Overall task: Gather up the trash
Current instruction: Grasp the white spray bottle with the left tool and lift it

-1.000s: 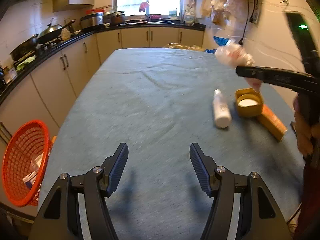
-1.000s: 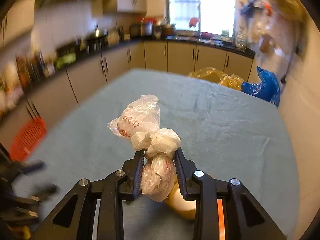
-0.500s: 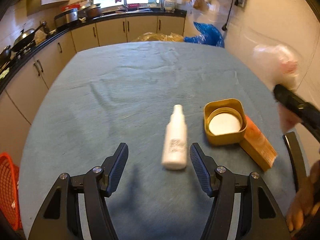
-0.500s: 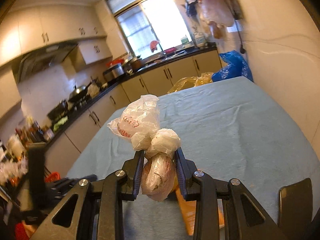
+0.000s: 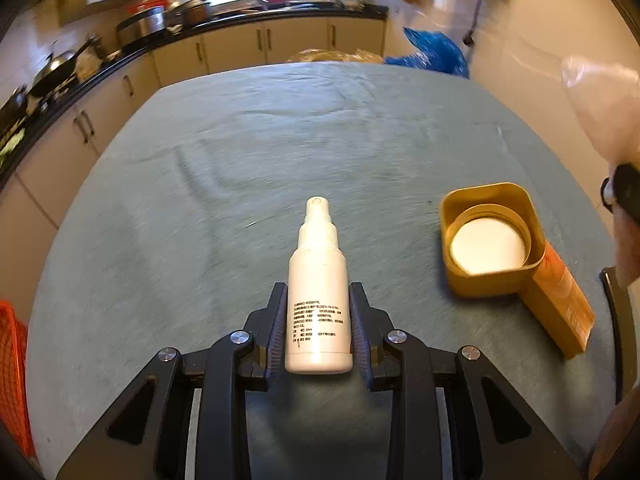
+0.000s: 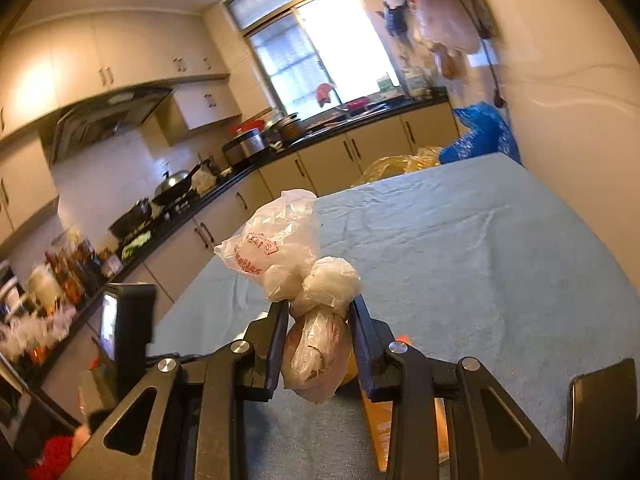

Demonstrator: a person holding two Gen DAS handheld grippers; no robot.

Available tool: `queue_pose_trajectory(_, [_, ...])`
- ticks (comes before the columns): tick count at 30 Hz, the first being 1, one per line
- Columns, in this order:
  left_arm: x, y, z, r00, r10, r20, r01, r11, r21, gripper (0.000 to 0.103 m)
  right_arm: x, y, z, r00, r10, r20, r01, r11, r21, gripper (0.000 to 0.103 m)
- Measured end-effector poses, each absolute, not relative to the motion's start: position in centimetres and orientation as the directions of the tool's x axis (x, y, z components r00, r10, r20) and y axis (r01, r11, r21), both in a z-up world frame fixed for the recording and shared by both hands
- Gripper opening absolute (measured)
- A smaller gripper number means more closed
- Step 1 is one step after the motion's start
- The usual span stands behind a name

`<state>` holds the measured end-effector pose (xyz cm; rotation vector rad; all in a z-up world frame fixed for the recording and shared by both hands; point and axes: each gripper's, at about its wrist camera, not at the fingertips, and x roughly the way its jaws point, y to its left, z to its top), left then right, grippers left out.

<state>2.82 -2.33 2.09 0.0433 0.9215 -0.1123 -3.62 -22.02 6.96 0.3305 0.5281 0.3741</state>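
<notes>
1. Two pieces of trash are in your grippers or between their jaws, and neither is binned yet. Your left gripper [image 5: 319, 332] has its jaws closing around the white spray bottle [image 5: 318, 300], which lies on the table [image 5: 240, 152] between the pads, nozzle pointing away from you. The pads look to be at the bottle's sides, but I cannot tell whether they already press on it.

2. Your right gripper [image 6: 319, 336] is clamped on the knotted plastic bag [image 6: 312, 308], pinching it below the knot, and holds it in the air above the table.

3. Just to the right of the bottle, two more items remain on the cloth: the yellow square container [image 5: 490, 240], with a white disc inside it, and the orange box [image 5: 564, 304] touching its right side. I judge these as still to be collected.

4. At the left edge of the left view sits the orange basket [image 5: 12, 380], low beside the table. It looks like the likely drop point, though its contents are not visible here.

5. Farther off, past the far end of the table, lie a yellowish bag [image 5: 336, 56] and a blue bag [image 5: 436, 52]. Whether they count as trash for you I cannot tell.

6. By my judgement you are partway through: both held items must reach the basket, then the container and box.
</notes>
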Motion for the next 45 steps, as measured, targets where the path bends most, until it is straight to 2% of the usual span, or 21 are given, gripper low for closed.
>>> queue_pose_trajectory(5, [-0.3, 1.4, 3.0, 0.667, -0.052, -0.743, 0.027, 0.999, -0.046, 0.029, -4.0, -19.7, 6.8, 0.783, 0.441, -0.439, -0.316, 0.890, 0.330, 0.033])
queue_pose_trajectory(11, [-2.4, 3.0, 3.9, 0.754, 0.014, -0.657, -0.041, 0.999, -0.025, 0.029, -4.3, -17.5, 6.3, 0.757, 0.463, -0.461, -0.346, 0.883, 0.318, 0.033])
queue_pose_trajectory(22, [-2.2, 3.1, 4.1, 0.767, -0.009, -0.641, -0.023, 0.999, -0.042, 0.029, -4.5, -16.1, 5.6, 0.763, 0.429, -0.483, -0.311, 0.899, 0.308, 0.033])
queue_pose_trajectory(30, [-2.8, 2.9, 4.2, 0.782, 0.000, -0.623, -0.023, 0.999, -0.028, 0.029, -4.6, -15.0, 5.4, 0.774, 0.392, -0.498, -0.319, 0.920, 0.229, 0.033])
queue_pose_trajectory(45, [-2.9, 2.7, 4.3, 0.784, 0.001, -0.621, -0.026, 0.999, -0.032, 0.029, -4.6, -14.9, 5.3, 0.774, 0.380, -0.507, -0.305, 0.925, 0.229, 0.033])
